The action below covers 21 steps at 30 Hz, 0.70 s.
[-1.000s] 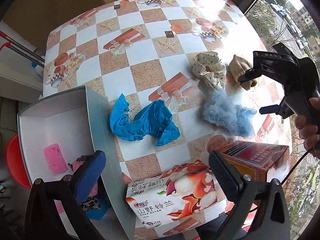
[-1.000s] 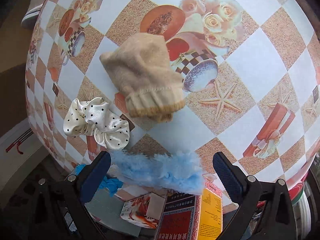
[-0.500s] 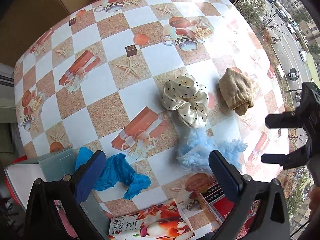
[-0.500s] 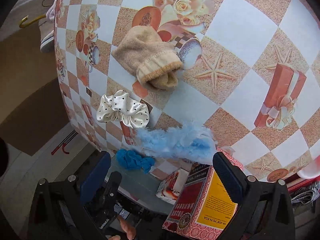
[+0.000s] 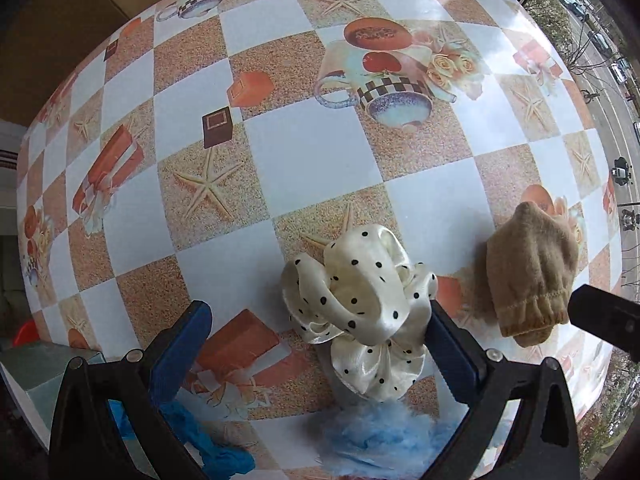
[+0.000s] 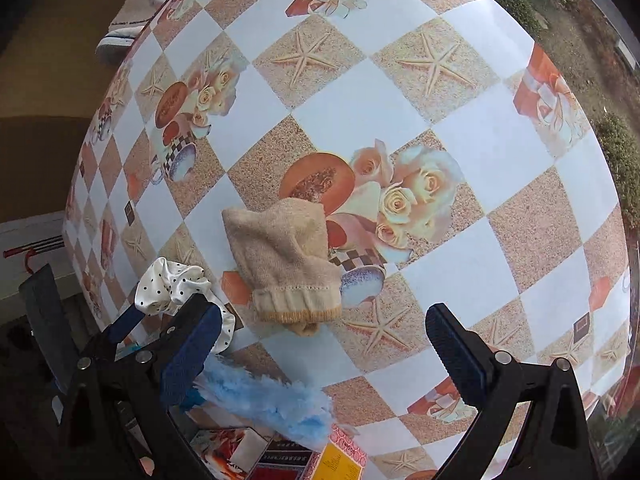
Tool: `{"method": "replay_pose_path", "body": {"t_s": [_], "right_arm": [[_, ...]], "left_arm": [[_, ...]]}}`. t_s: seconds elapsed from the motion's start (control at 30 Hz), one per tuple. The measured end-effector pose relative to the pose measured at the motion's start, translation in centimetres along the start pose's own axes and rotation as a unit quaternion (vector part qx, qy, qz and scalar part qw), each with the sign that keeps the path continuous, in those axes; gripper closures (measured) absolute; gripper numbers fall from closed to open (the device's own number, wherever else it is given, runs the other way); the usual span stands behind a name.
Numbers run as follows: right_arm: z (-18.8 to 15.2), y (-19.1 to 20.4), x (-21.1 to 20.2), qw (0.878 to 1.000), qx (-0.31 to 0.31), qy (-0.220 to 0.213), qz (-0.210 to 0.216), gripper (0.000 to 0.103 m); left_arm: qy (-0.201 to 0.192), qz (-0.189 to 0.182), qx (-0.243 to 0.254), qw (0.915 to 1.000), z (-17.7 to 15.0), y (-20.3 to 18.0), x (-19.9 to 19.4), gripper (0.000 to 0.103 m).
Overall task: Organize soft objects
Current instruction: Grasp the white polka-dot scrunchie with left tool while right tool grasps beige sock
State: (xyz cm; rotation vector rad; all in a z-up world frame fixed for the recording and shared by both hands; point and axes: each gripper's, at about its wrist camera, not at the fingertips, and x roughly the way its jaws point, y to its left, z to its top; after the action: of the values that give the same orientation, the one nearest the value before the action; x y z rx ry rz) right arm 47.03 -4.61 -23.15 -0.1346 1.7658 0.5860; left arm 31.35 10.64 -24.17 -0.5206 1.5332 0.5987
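Item: cream satin scrunchie with black polka dots [image 5: 356, 300], lying on the checked starfish-print tablecloth [image 5: 312, 160], just inside the spread-wide, empty left gripper [image 5: 320, 340]; beige knitted sock [image 6: 286, 268] to its right, ahead of the right gripper [image 6: 320, 350], likewise agape and empty. Risk: closing low may also catch the fluffy light-blue fabric [image 5: 380, 436] touching the scrunchie's near edge, or slip off slick satin.

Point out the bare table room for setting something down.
Free: the far tablecloth beyond the polka-dot scrunchie, and right of the beige sock. Crowded: the near edge, where scrunchie, sock, blue fluffy piece and boxes cluster.
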Motion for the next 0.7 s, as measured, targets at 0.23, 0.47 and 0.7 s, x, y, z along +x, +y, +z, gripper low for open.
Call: {"method": "replay_pose_path", "body": {"t_s": [0.23,0.47,0.7], "right_arm": [[1.4,-1.6,2.7,0.997,0.021,-0.009,-0.073,0.000],[1.8,0.8,3.3,0.992,-0.075,-0.026,-0.100,0.000],[2.3,1.7,4.1,0.989,-0.070,-0.031,-0.123,0.000]], "left_arm": [[0.000,-0.002,-0.037,0.9993,0.6,1.6,1.1,0.000],[0.003,-0.026,-0.051,0.9984,0.6,1.2,2.8,0.000],[-0.009,-0.027,-0.055,0.9981,1.5,1.8,2.6,0.000]]}}
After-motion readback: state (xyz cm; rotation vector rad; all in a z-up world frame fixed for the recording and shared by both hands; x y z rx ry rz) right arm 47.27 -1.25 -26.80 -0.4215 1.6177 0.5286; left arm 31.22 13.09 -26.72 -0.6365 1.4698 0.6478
